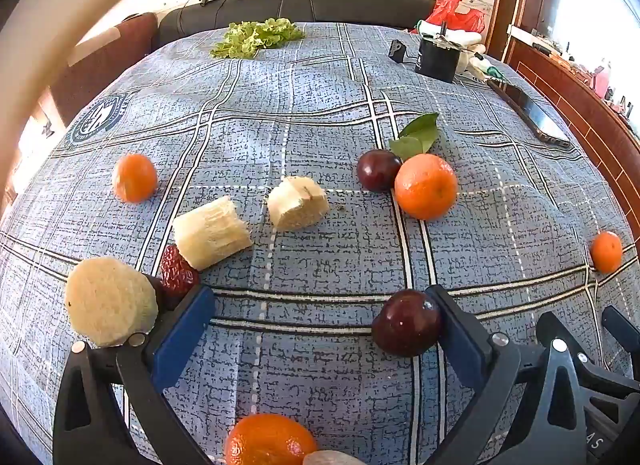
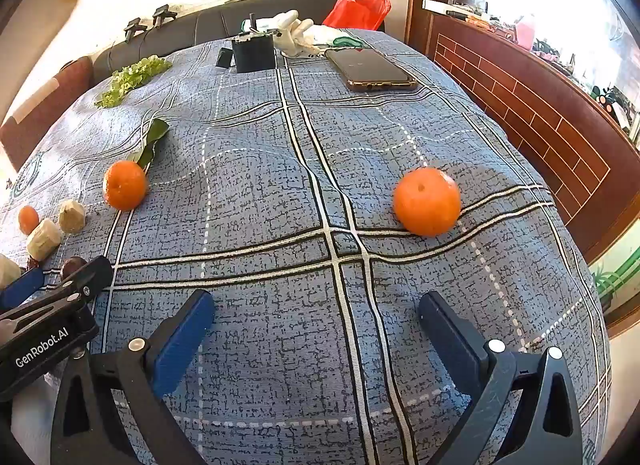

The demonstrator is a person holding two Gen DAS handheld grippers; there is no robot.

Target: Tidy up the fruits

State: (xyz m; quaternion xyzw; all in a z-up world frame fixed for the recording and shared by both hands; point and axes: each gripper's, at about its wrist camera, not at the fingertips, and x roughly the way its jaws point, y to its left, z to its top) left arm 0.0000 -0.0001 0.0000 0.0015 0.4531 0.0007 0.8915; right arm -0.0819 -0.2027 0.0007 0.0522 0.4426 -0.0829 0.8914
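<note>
Both claws wide open, holding nothing. Left claw (image 1: 320, 329) hangs over the blue plaid bedspread (image 1: 312, 113); a dark plum (image 1: 406, 323) sits just inside its right finger, a cut sugarcane round (image 1: 110, 301) and a red date (image 1: 178, 271) by its left finger. Right claw (image 2: 316, 329) hangs over bare cloth, with a mandarin (image 2: 427, 201) ahead, well apart. Another mandarin (image 2: 124, 184) with leaf lies far left.
</note>
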